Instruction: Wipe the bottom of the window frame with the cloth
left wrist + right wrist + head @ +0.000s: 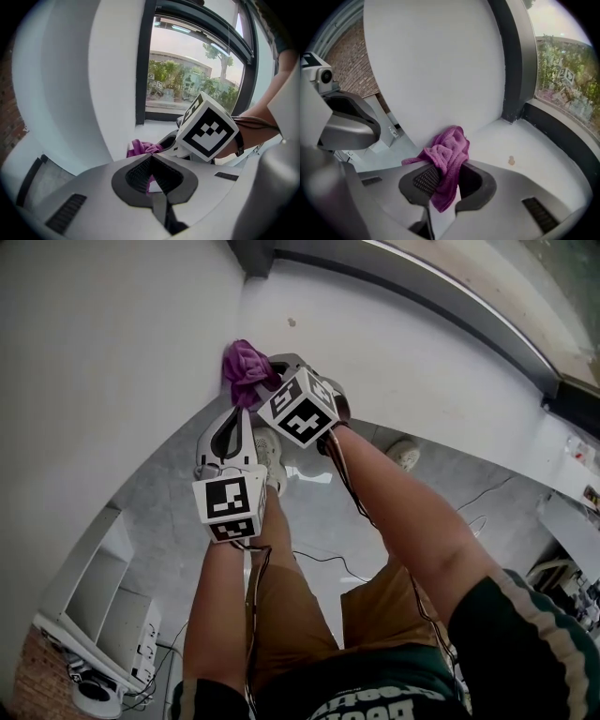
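Right gripper (447, 164) is clamped on the purple cloth (449, 150). The fabric is bunched between the two pads, with a tail hanging below them and a wad bulging out past the tips.

The cloth sits at the far-left end of the white sill (534, 154), pushed into the corner where the sill meets the white side wall (440, 70). It touches both surfaces.

The dark bottom rail of the window frame (562, 136) runs along the far edge of the sill, well right of the cloth. The cloth is not on the rail.

There is a small brownish spot (511, 161) on the sill to the right of the cloth, between it and the rail.

Left gripper (150, 158) is closed, tips pressed together. A sliver of purple shows through the gap behind the tips. It is probably just the cloth beyond rather than anything pinched, but that is hard to confirm from this angle. This gripper sits on the near side, just below and left of the right gripper, aimed at the same corner.

The head view shows both forearms stretched out over the grey floor (169, 493), with the two grippers close together at the sill edge.
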Tool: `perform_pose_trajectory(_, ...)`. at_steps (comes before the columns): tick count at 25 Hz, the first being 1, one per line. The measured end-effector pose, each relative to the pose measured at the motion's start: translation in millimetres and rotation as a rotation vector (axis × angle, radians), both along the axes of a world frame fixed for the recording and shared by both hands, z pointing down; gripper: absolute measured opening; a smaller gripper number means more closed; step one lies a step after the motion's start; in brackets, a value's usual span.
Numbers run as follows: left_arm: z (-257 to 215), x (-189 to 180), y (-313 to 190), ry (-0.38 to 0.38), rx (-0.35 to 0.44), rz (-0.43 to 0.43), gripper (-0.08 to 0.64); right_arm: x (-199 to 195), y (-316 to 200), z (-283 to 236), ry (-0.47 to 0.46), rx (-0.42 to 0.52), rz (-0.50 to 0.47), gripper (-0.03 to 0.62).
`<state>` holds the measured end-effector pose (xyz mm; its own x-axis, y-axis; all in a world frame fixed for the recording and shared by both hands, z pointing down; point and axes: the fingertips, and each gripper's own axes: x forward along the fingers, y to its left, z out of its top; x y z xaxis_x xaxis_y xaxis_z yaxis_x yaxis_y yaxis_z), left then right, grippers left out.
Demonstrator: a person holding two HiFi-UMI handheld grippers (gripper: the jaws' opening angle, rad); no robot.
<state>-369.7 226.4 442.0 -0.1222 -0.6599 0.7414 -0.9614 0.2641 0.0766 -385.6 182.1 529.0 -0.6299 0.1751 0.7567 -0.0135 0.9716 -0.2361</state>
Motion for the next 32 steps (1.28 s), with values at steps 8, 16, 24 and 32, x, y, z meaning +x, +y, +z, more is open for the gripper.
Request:
perform_pose_trajectory(8,-2,-3,-27,-0.009,0.005,0.031,0.009,-4,-46,-2,-0.012,0.035,0.036,0.092)
perform_pose_trajectory(16,-8,-13,-61,-0.052,0.025,0.066,0.009,-18,-90,-4,-0.023,0.078,0.051,0.092)
perform_pose_trajectory(24,-20,-35,-103,-0.113,0.057,0.084,0.009,-25,-116,-2,-0.025,0.104,0.091,0.092)
perform_pose_trajectory(32,-22,-37,-110,-0.110,0.062,0.072,0.009,-32,-129,0,0.000,0.130,0.100,0.094)
